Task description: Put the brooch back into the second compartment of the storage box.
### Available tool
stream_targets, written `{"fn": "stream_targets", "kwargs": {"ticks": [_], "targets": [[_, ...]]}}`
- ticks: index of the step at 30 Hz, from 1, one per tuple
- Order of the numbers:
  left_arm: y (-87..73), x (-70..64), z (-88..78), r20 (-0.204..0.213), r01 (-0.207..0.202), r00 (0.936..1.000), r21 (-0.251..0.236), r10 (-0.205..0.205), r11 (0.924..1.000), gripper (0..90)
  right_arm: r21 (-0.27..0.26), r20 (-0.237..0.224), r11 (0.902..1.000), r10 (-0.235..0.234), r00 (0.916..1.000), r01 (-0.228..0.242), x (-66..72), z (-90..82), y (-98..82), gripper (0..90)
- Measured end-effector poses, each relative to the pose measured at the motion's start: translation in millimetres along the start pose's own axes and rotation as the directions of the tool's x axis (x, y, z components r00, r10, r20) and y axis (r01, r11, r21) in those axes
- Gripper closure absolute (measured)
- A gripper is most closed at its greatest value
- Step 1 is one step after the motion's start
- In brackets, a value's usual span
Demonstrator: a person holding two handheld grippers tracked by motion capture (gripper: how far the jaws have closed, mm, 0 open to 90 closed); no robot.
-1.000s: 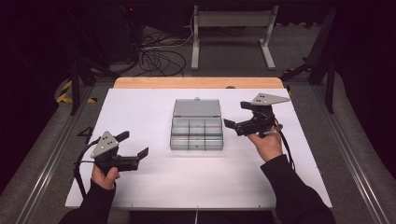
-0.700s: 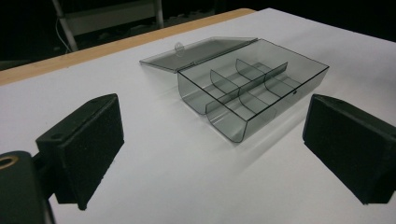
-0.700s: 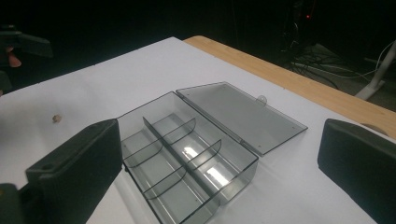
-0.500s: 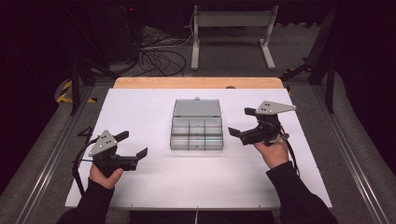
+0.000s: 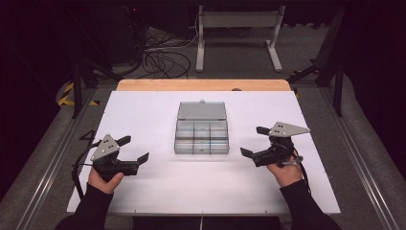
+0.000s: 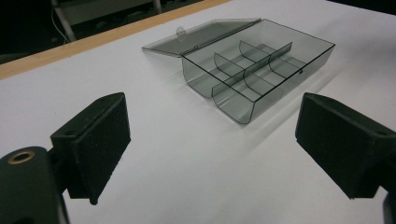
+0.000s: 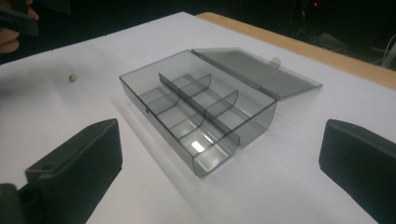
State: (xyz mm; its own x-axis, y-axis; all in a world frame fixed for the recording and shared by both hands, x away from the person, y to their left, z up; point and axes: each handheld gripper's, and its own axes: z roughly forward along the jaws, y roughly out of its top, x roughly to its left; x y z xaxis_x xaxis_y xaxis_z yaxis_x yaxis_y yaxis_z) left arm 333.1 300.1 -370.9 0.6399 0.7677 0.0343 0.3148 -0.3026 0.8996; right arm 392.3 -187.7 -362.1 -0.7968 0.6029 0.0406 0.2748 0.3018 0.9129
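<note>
White table point(image 5: 158, 201), open compartment box point(image 5: 201, 135)

A white worktop point(image 5: 158, 120) is seen under the high view, and a bare wooden strip point(image 5: 201, 85) is left uncovered along its far edge. A small brownish bead-like object point(image 7: 72, 78) is seen lying on the white surface in the right gripper view; what it is cannot be told. Beyond the far edge, a pale metal stand point(image 5: 238, 28) with two legs is set on the grey floor point(image 5: 316, 100). A tangle of black cables point(image 5: 160, 55) is spread on the floor at the far left. Yellow-and-black striped tape point(image 5: 67, 93) is visible at the left, and metal rails point(image 5: 50, 165) are run along both sides of the worktop.
</note>
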Motion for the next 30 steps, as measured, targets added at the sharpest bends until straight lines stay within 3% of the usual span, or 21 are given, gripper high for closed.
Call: {"fn": "stream_targets", "kwargs": {"ticks": [7,14,20,30], "targets": [[-1.3,0.6,-0.2,0.003,0.012,0.9999,0.001,-0.012,0.9999,11.4,0.032,0.002,0.9995,-0.002,1.0000,0.002,1.8,-3.2,-19.6,0.0],[-1.3,3.2,-1.9,0.033,0.040,0.9986,-0.001,-0.040,0.9992,11.5,0.050,0.009,0.9987,0.002,1.0000,-0.003,3.9,-4.3,-35.5,0.0],[-1.6,1.0,-1.1,0.002,-0.013,0.9999,0.029,0.013,0.9995,12.8,0.072,0.012,0.9973,0.017,0.9998,-0.018,2.9,-3.8,-47.3,0.0],[-1.5,3.2,-2.6,0.040,0.012,0.9991,0.049,-0.014,0.9987,15.4,0.058,0.014,0.9979,0.025,0.9996,-0.026,1.7,-5.4,-54.5,0.0]]}}
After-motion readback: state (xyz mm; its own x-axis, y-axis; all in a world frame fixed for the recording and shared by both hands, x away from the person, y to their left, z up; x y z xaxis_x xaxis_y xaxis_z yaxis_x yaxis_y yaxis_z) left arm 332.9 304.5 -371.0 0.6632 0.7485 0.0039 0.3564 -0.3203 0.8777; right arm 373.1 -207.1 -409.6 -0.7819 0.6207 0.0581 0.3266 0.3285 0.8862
